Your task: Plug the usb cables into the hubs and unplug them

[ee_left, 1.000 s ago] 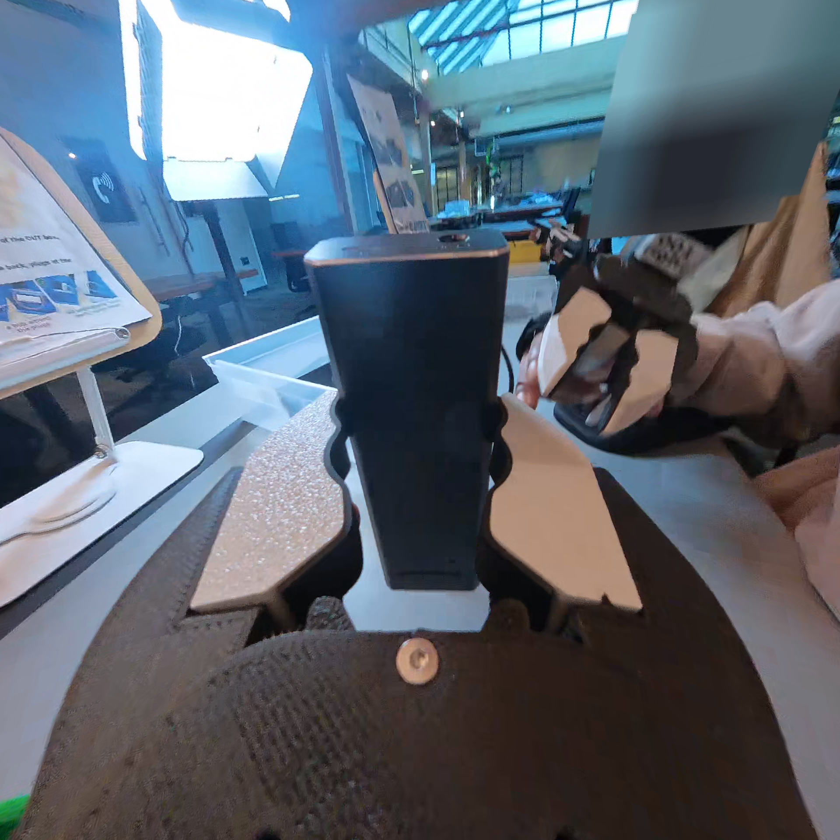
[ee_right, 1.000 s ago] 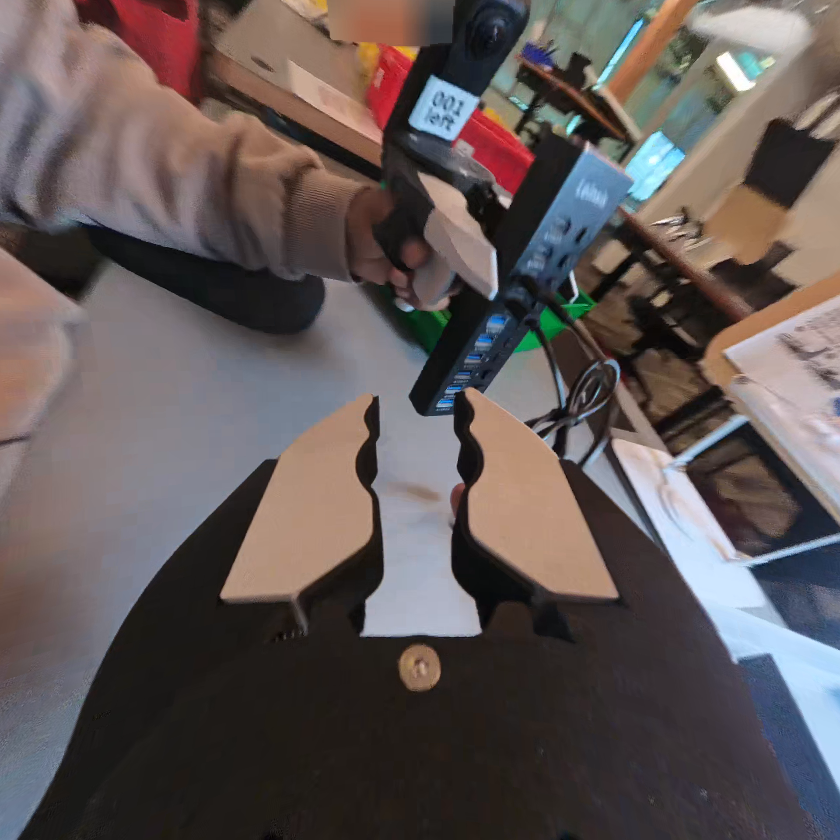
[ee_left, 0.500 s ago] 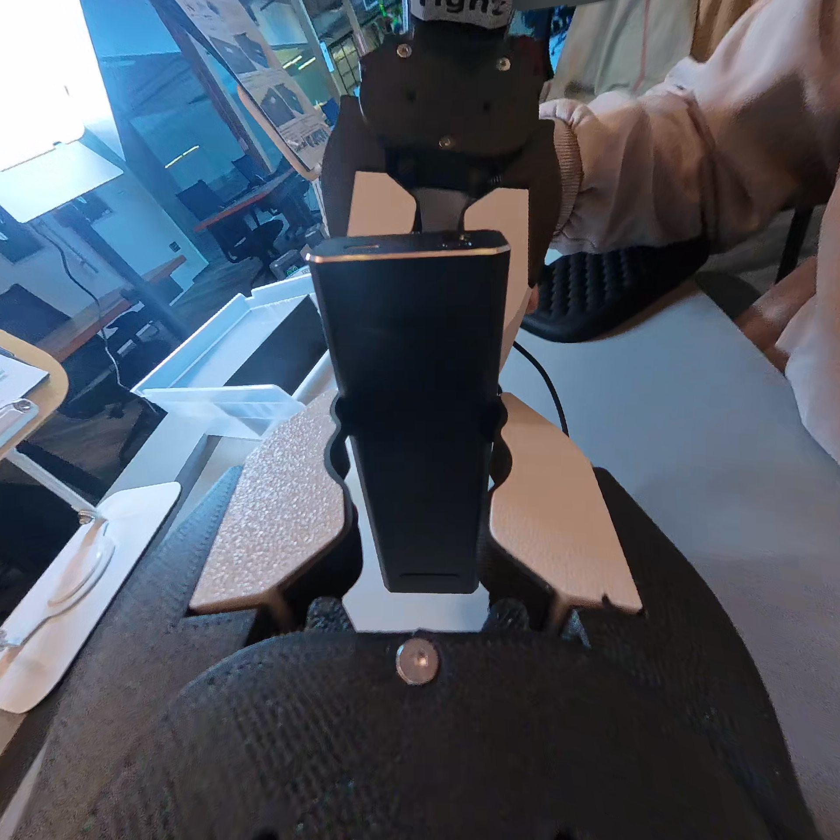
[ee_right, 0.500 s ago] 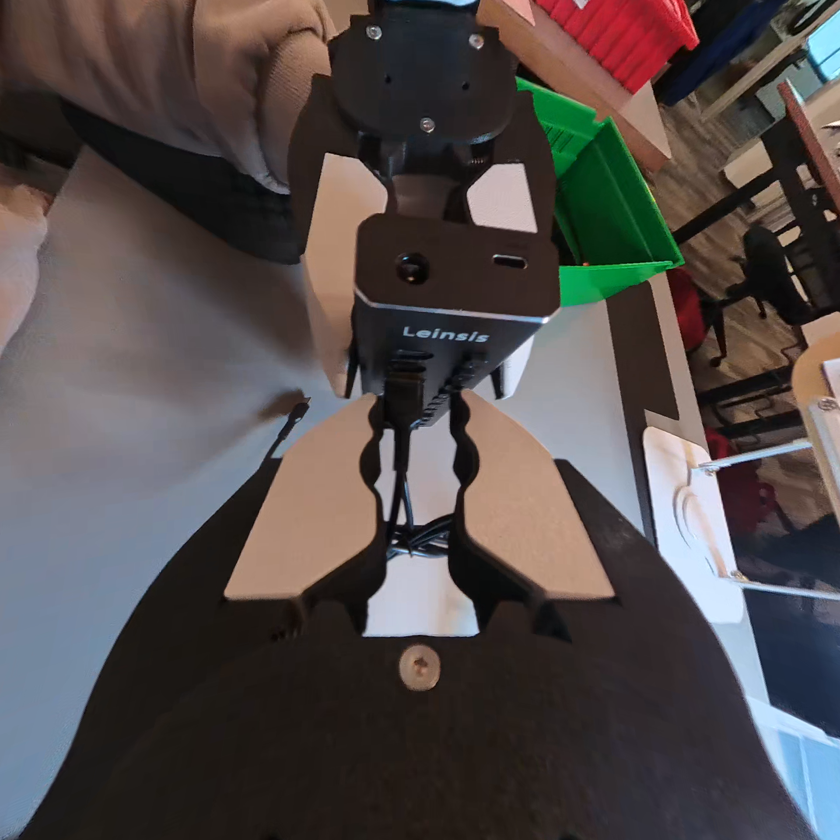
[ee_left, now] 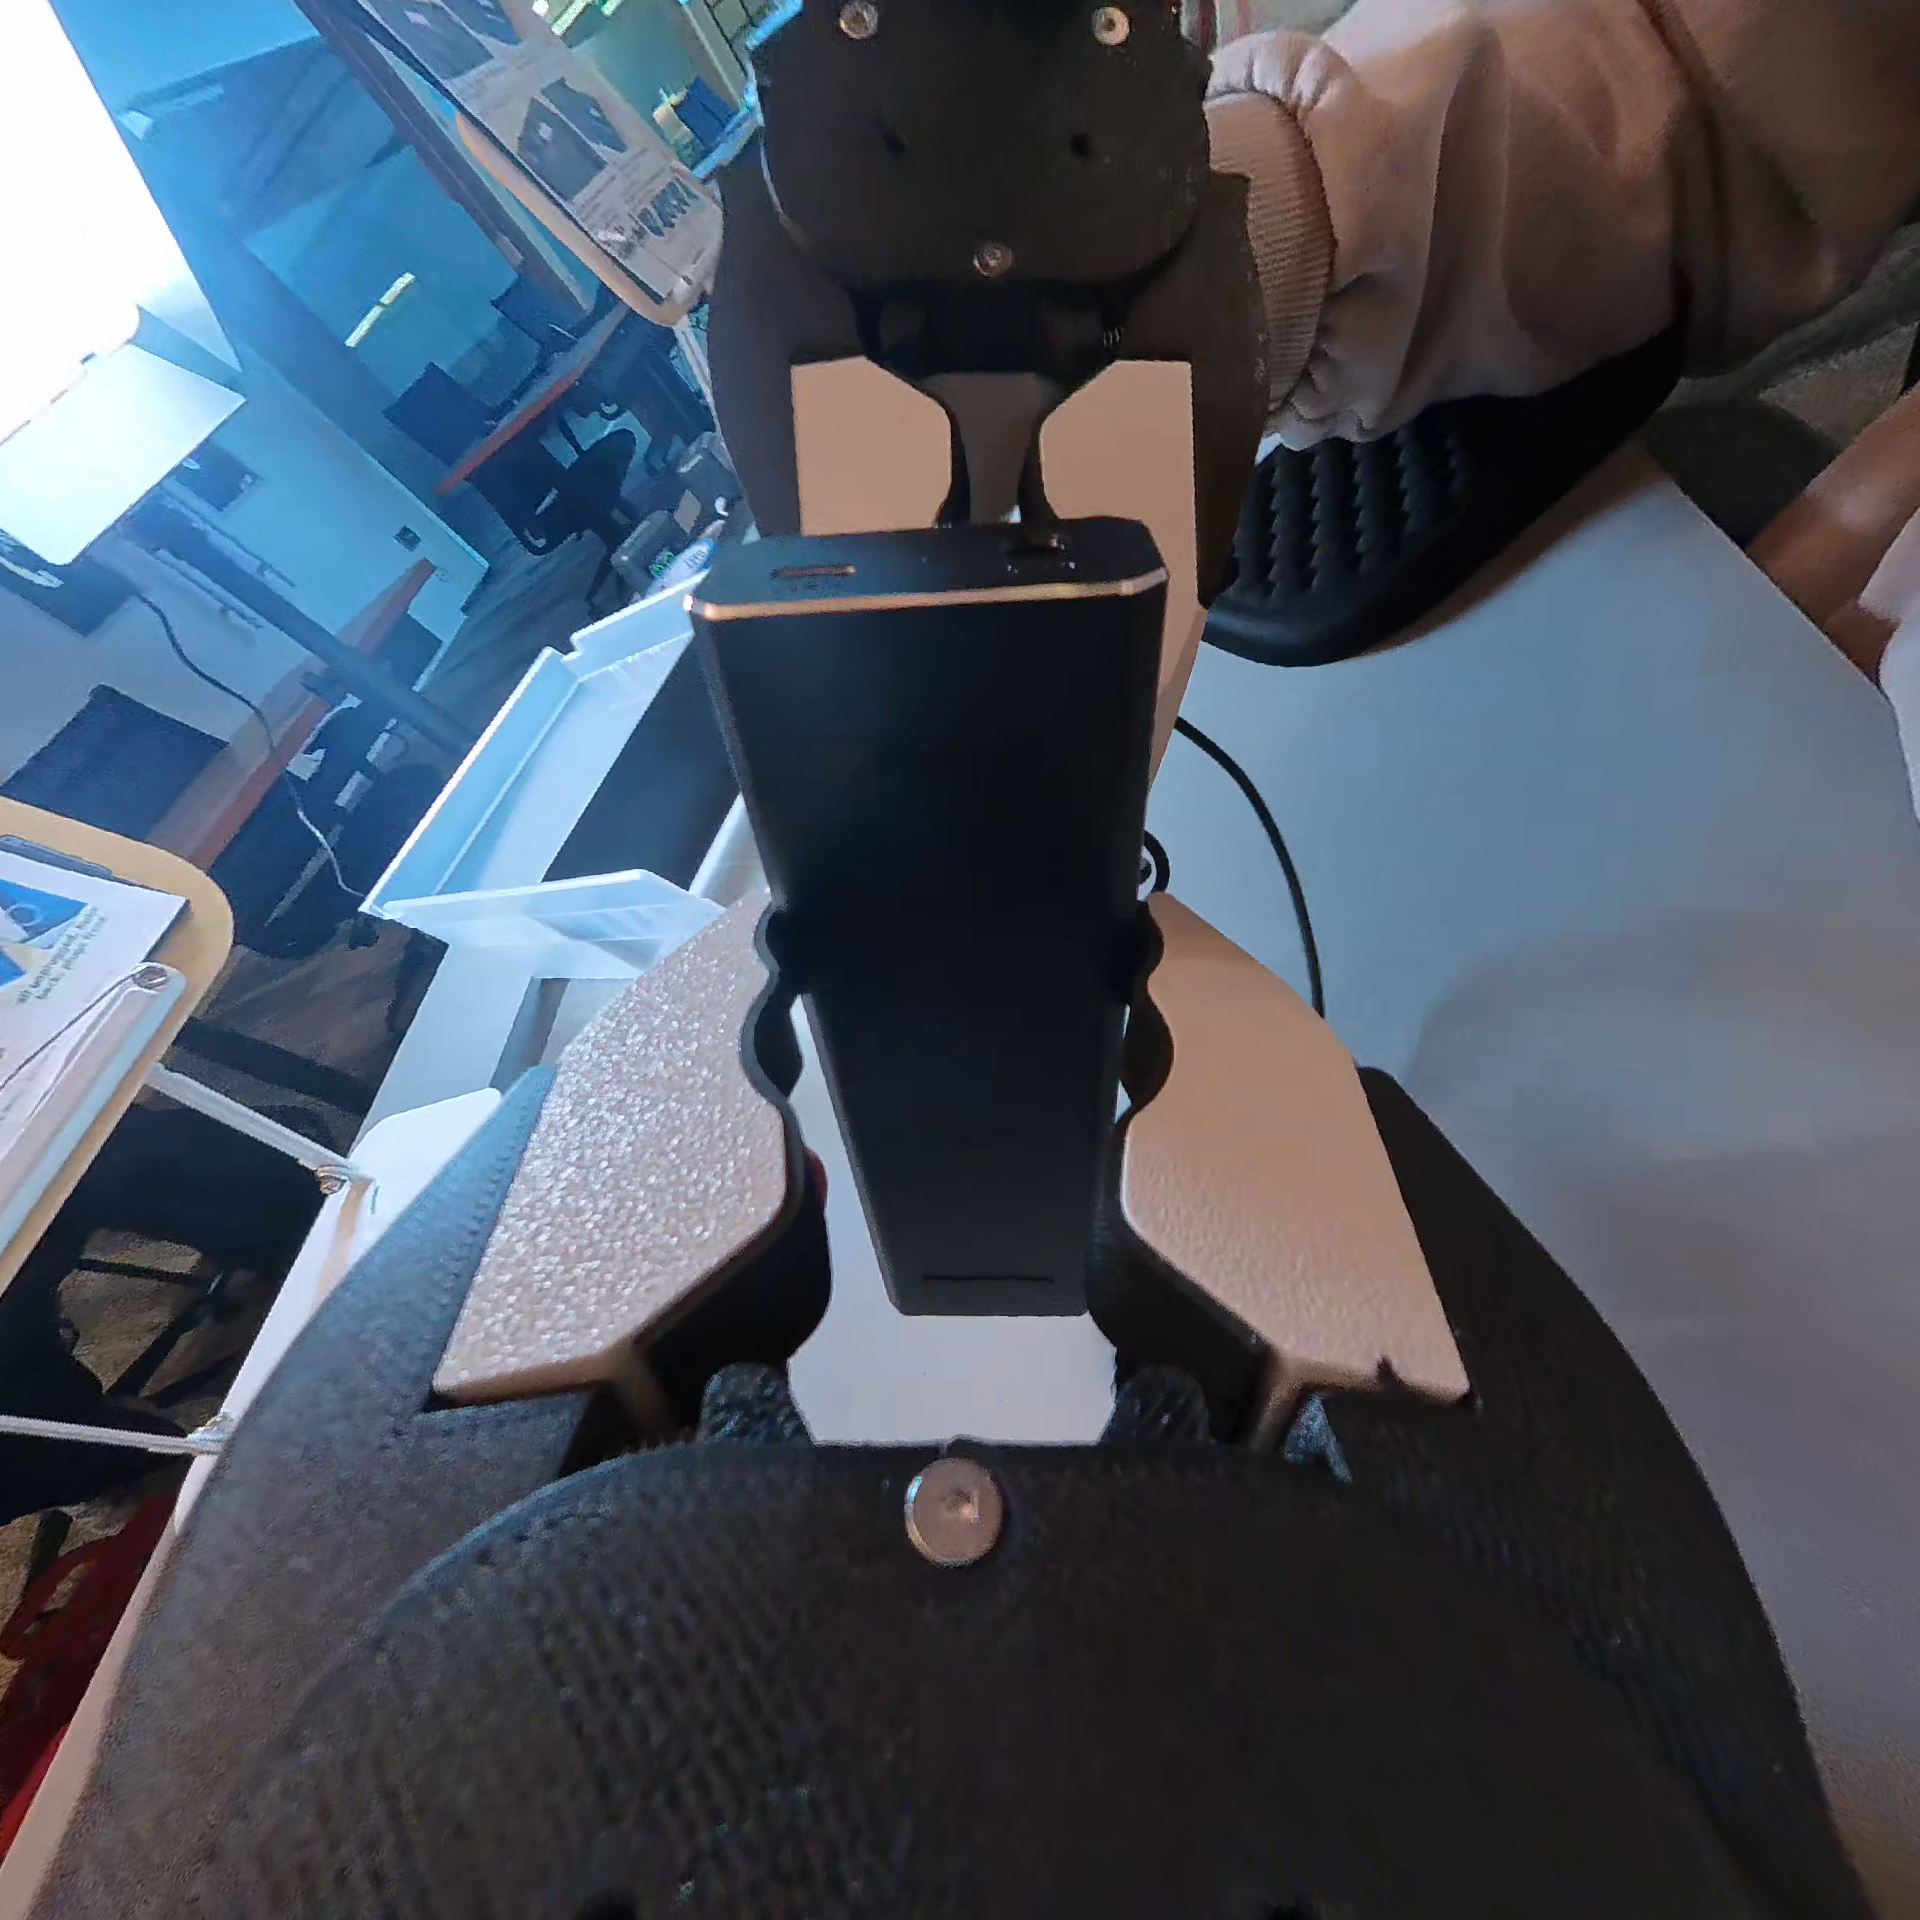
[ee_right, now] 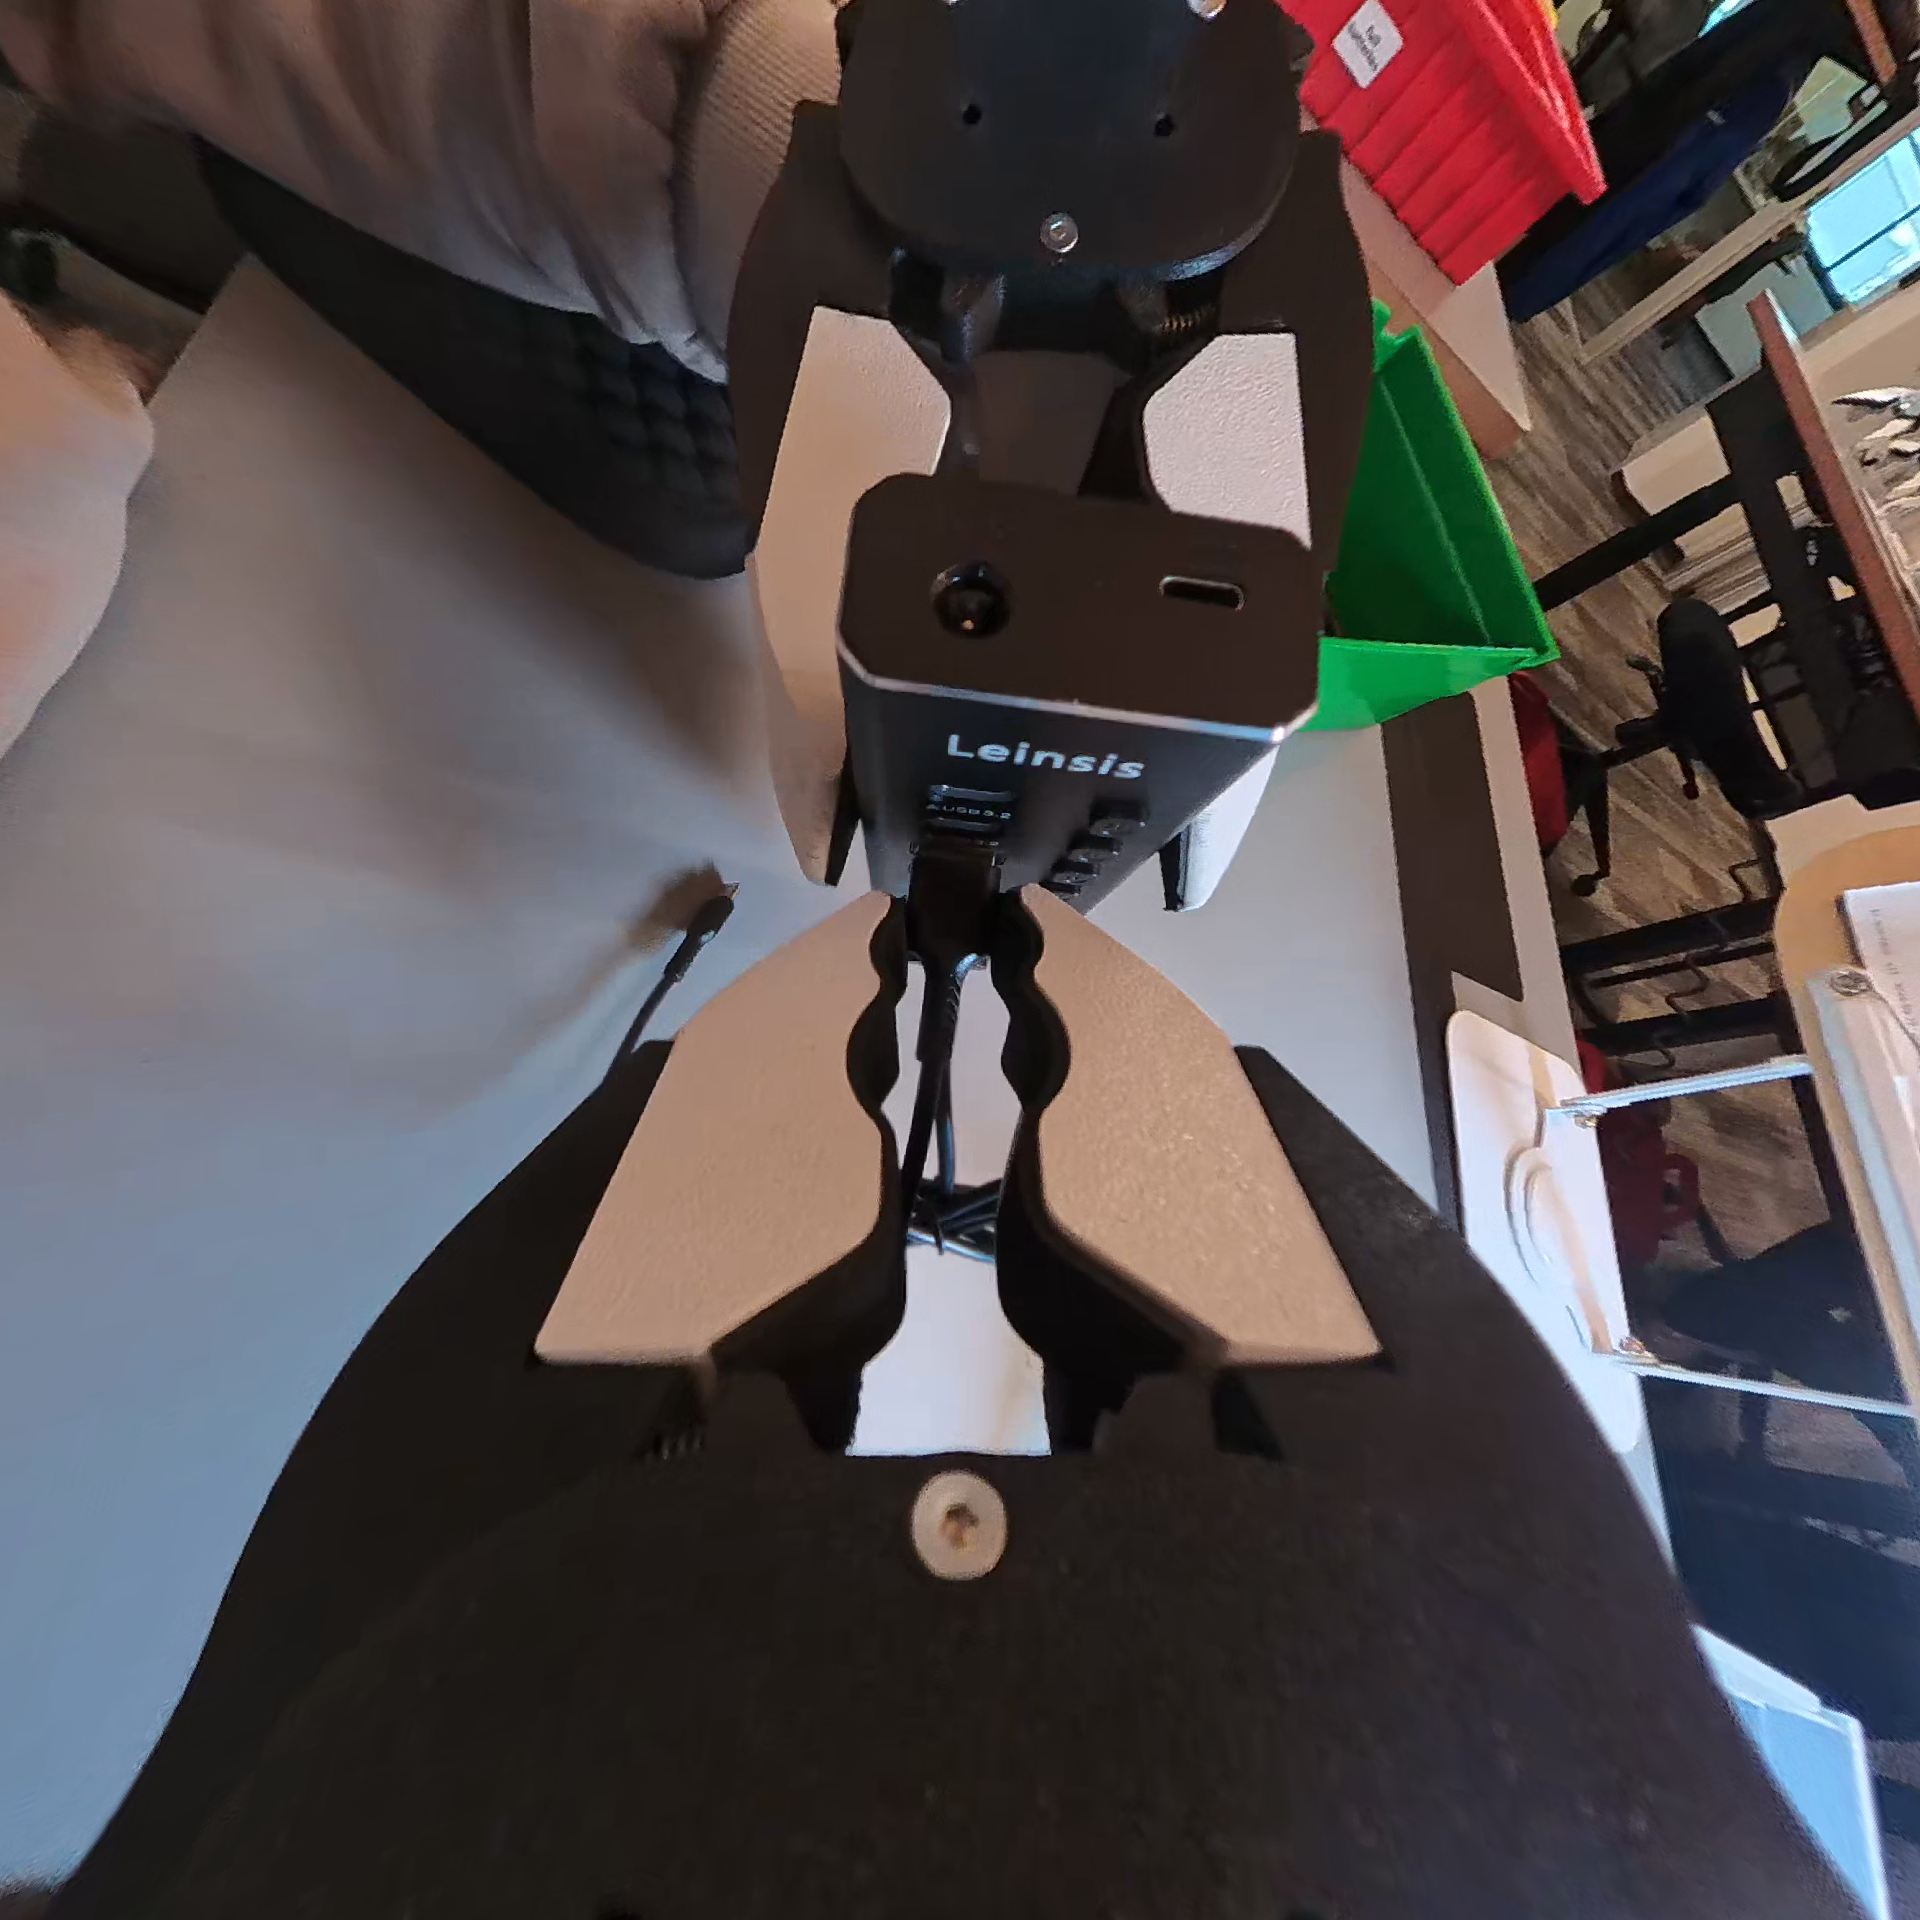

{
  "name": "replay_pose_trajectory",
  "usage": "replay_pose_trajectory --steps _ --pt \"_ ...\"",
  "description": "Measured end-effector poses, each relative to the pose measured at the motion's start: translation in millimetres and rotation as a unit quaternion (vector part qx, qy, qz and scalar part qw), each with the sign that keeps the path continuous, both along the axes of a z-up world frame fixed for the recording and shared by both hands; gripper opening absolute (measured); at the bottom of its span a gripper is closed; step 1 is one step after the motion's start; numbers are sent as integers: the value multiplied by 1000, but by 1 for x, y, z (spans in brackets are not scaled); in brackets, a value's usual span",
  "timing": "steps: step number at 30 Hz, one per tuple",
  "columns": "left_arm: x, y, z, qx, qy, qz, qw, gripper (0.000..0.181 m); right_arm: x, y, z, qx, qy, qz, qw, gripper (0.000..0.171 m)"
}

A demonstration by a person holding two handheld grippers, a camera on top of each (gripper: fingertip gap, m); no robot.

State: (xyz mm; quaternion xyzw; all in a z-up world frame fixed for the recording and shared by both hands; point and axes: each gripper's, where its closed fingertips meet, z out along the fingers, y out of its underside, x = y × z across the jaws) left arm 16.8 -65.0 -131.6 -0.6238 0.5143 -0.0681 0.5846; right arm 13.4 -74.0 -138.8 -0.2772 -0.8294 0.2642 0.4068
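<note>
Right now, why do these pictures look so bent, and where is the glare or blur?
Left wrist view: a wide-angle lens bows the table; a blown-out white glare fills the upper left, leaving the hub dark. Right wrist view: even light, hub sharp, the left edge smeared by blur.

One black hub point(ee_left: 940, 894). One black cable plug point(ee_right: 951, 894) stuck in hub, plus one loose cable end point(ee_right: 694, 940) on desk point(ee_right: 364, 831). Two tools: left tool point(ee_left: 951, 987), right tool point(ee_right: 948, 925). One green bin point(ee_right: 1423, 582). One red bin point(ee_right: 1444, 114). One white stand point(ee_right: 1527, 1174).
</note>
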Motion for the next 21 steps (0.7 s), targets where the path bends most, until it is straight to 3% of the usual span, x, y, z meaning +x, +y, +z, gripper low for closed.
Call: replay_pose_trajectory --steps 8,18,21 --pt "10 -8 5 6 15 -11 1000 61 10 -7 3 -27 9 29 999 16" --pt "20 -19 21 -4 -36 -38 999 61 15 -17 14 -98 45 58 993 15" --pt "16 -17 15 -13 -22 -36 999 61 11 -16 9 -101 40 38 993 16"
